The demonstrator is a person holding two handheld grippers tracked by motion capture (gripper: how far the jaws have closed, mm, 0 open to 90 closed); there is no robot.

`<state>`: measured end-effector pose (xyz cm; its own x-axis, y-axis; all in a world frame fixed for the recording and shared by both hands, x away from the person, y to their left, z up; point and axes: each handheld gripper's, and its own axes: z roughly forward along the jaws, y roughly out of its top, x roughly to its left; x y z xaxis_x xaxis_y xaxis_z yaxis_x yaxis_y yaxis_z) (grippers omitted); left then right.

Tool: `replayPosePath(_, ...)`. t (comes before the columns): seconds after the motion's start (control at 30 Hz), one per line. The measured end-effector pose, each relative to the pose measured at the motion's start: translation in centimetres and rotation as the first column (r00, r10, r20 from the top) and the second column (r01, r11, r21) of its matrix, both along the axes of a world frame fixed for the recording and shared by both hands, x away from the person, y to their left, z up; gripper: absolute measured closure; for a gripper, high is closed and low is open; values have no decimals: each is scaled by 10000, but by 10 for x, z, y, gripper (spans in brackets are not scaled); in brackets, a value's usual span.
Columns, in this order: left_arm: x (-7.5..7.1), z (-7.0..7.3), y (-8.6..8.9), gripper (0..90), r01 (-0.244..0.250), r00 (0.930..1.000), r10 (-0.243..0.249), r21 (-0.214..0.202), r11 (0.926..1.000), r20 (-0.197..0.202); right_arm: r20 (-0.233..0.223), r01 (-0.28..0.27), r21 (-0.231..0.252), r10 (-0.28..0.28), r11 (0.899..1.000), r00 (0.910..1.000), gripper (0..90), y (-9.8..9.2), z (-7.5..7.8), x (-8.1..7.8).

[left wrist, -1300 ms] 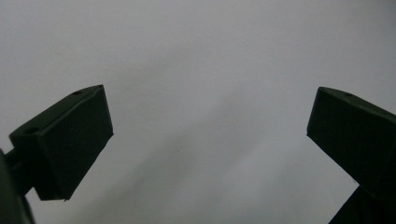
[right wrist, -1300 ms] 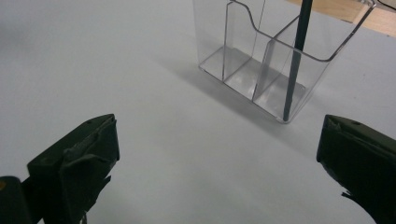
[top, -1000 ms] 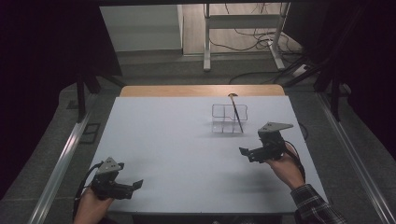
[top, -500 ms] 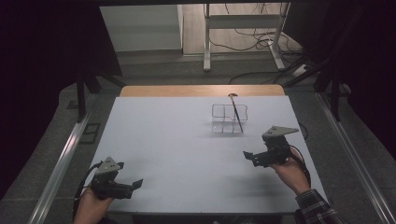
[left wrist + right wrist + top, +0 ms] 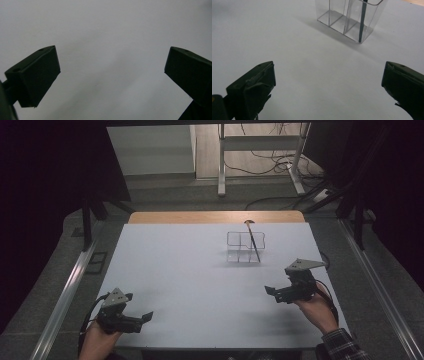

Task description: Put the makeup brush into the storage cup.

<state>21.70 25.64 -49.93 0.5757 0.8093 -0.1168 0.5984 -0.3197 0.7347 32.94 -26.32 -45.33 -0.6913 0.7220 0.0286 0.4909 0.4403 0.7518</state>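
Observation:
A clear plastic organizer [image 5: 245, 247] with several compartments stands on the white table [image 5: 200, 270], right of centre. A thin dark brush [image 5: 253, 241] leans in its right compartment, tip up; the right gripper view shows the organizer [image 5: 348, 17] and the brush's stem [image 5: 362, 21] ahead. My right gripper [image 5: 271, 293] is open, low over the table in front of the organizer, with nothing between its jaws [image 5: 329, 82]. My left gripper [image 5: 145, 319] is open near the front left edge, over bare table [image 5: 112, 72].
A wooden strip [image 5: 215, 217] runs along the table's far edge. Metal rails [image 5: 65, 295] flank both sides. Beyond the table are a stand's legs [image 5: 260, 160] and cables on the floor.
My right gripper has drawn back from the organizer toward the front right edge of the table. The left gripper has stayed put.

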Motion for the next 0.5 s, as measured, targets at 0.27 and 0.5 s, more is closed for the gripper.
replayPosePath(0.27,0,0,0,6,-16,10000,16,-7,10000,32,30,44,-13,-43,10000,10000,0,-5,0,-5)
replayPosePath(0.5,0,0,0,6,-14,10000,14,11,10000,24,48,43,-78,-42,10000,10000,0,-10,0,-10)
